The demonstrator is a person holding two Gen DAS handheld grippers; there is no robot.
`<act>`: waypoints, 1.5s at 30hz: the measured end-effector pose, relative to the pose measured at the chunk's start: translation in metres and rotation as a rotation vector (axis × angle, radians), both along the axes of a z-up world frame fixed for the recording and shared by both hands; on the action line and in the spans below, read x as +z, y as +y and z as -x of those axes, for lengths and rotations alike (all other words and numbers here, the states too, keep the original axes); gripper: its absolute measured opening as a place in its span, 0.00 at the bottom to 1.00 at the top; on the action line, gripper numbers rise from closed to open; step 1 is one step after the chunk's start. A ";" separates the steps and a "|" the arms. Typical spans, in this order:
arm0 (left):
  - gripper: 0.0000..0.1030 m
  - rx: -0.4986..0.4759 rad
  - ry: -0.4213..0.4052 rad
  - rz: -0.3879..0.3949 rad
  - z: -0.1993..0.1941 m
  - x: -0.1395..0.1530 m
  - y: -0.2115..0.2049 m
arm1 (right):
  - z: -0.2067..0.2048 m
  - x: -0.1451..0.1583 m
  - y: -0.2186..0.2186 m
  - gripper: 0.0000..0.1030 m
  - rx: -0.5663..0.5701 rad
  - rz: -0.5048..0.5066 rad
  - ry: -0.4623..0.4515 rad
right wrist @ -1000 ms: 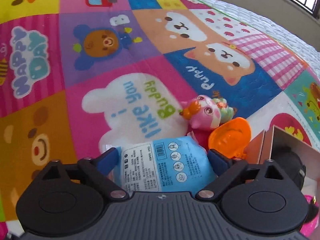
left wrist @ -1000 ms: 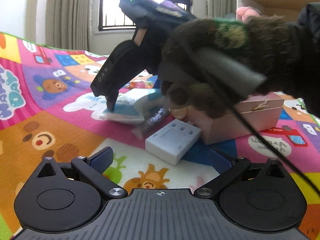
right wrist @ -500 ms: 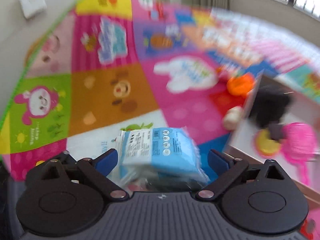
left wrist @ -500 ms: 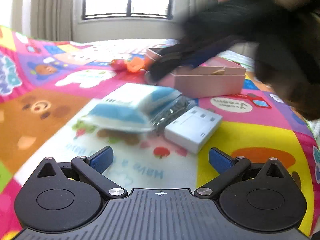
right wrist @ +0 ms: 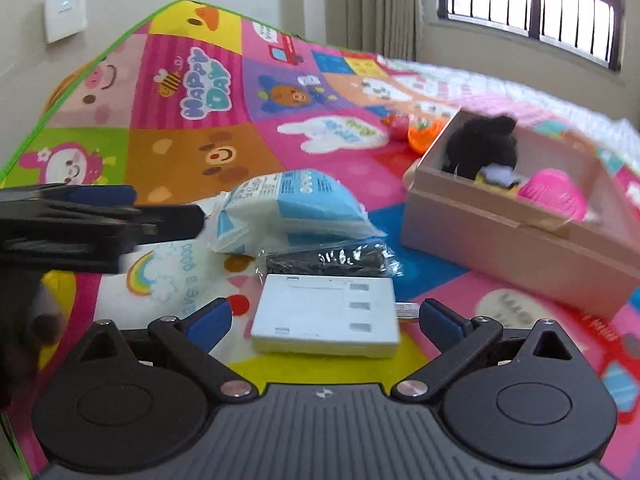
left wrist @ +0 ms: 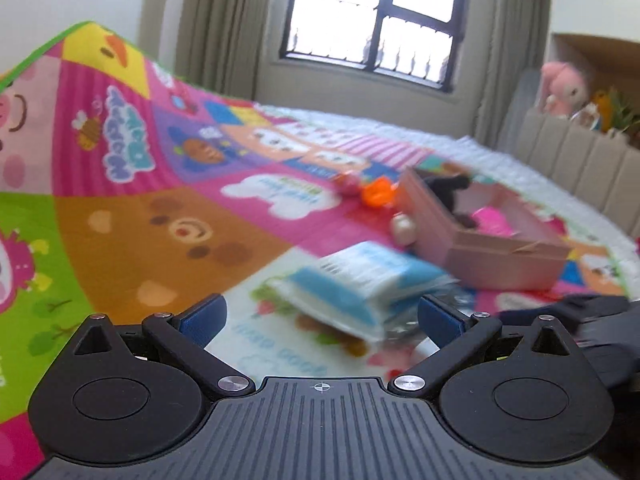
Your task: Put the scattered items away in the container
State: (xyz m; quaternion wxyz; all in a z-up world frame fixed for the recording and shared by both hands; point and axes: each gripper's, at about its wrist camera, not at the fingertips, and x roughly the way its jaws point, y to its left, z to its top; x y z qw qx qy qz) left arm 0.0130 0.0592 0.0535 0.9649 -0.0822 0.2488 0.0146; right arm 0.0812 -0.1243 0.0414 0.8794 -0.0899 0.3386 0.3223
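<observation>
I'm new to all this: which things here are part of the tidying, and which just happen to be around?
Part of the job:
pink cardboard box
blue-and-white plastic packet
flat white plastic box
black item in clear wrap
orange toy

Just around:
patchwork cartoon mat
pink plush rabbit
white wall panel

Cartoon play mat (right wrist: 168, 160), window (left wrist: 372, 24), curtains (left wrist: 216, 24)

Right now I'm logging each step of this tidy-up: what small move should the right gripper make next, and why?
Probably ease the right gripper forward and down to bracket the white adapter. Its jaws are open and hold nothing, the adapter lies flat on the mat right between its fingertips, and the pink box sits close on the right.
</observation>
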 end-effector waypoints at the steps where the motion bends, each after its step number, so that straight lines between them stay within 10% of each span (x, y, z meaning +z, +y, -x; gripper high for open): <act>1: 1.00 -0.018 -0.008 0.000 0.001 0.002 -0.004 | -0.002 -0.003 0.002 0.81 -0.004 0.017 -0.002; 11: 0.89 -0.268 0.025 -0.103 -0.022 -0.015 -0.072 | 0.020 -0.005 -0.093 0.79 -0.183 0.074 -0.103; 14: 0.73 -0.284 0.044 -0.154 -0.040 -0.022 -0.088 | 0.019 -0.006 -0.129 0.88 -0.317 0.026 -0.139; 22: 0.70 -0.264 0.101 -0.241 -0.078 -0.033 -0.084 | 0.008 -0.026 -0.154 1.00 -0.395 -0.085 -0.076; 29: 0.26 -0.338 0.115 -0.270 -0.077 -0.031 -0.090 | 0.006 -0.029 -0.158 1.00 -0.398 -0.119 -0.056; 34: 0.31 -0.546 0.074 -0.239 -0.030 -0.021 -0.116 | 0.005 -0.029 -0.158 1.00 -0.399 -0.122 -0.055; 36: 0.49 -0.577 0.061 -0.267 -0.018 -0.022 -0.124 | 0.005 -0.029 -0.156 1.00 -0.398 -0.110 -0.057; 42: 0.93 -0.433 0.061 -0.406 -0.014 -0.036 -0.122 | 0.004 -0.029 -0.153 1.00 -0.396 -0.077 -0.052; 45: 0.96 -0.325 0.077 -0.376 -0.022 -0.039 -0.104 | 0.002 -0.029 -0.149 1.00 -0.394 -0.042 -0.037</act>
